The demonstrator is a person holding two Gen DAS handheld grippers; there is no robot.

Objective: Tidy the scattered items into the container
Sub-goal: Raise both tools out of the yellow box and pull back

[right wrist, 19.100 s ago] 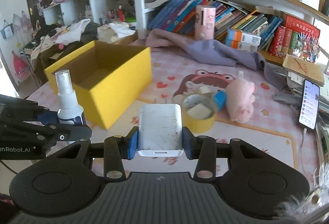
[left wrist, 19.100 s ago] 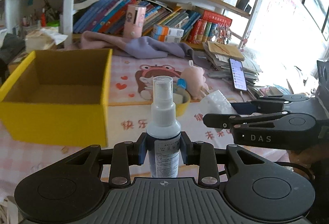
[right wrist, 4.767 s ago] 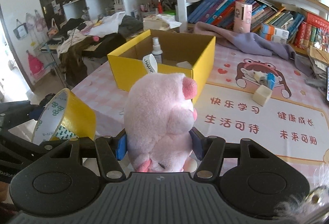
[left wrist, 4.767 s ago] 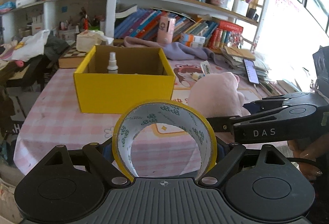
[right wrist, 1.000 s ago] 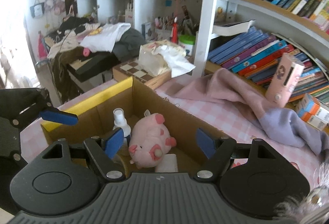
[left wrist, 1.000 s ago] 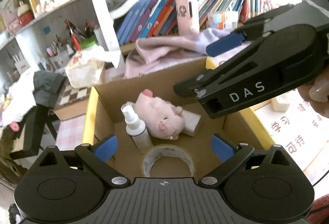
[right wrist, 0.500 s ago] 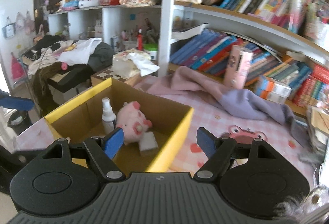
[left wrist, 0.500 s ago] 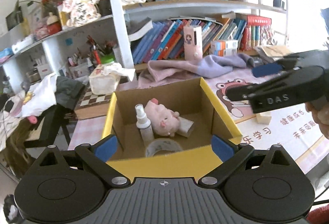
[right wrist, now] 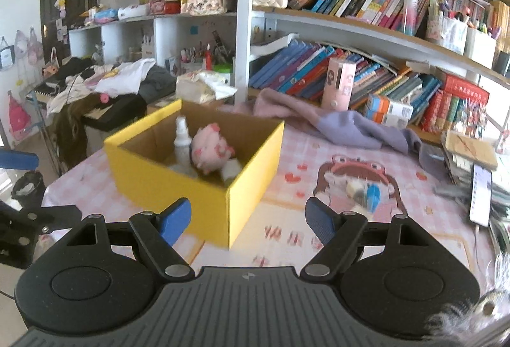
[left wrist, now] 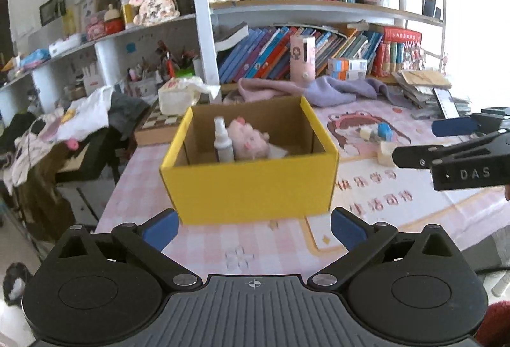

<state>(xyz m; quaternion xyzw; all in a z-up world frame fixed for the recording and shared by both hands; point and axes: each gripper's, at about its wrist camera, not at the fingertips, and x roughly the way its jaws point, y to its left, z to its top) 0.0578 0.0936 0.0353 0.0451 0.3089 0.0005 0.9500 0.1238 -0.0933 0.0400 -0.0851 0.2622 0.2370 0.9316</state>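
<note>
A yellow cardboard box (left wrist: 251, 187) stands on the pink checked table and also shows in the right wrist view (right wrist: 165, 184). Inside it are a white spray bottle (left wrist: 222, 141), a pink plush pig (left wrist: 247, 141) and a white block (right wrist: 232, 170). My left gripper (left wrist: 251, 227) is open and empty, just in front of the box. My right gripper (right wrist: 248, 217) is open and empty, near the box's right corner; it also shows at the right of the left wrist view (left wrist: 446, 152). Small items lie on the cartoon mat: a cream block (left wrist: 386, 152) and a blue piece (left wrist: 384, 130).
A purple cloth (right wrist: 334, 123) lies behind the box. A phone (right wrist: 479, 194) and stacked papers (left wrist: 424, 85) sit at the table's right. Bookshelves (left wrist: 302, 53) line the back. A tissue box (left wrist: 178, 96) and clothes (left wrist: 86, 117) are at the left.
Both grippers have pulled back and away from the box; the box now sits farther off. The tape roll is hidden by the box's front wall.
</note>
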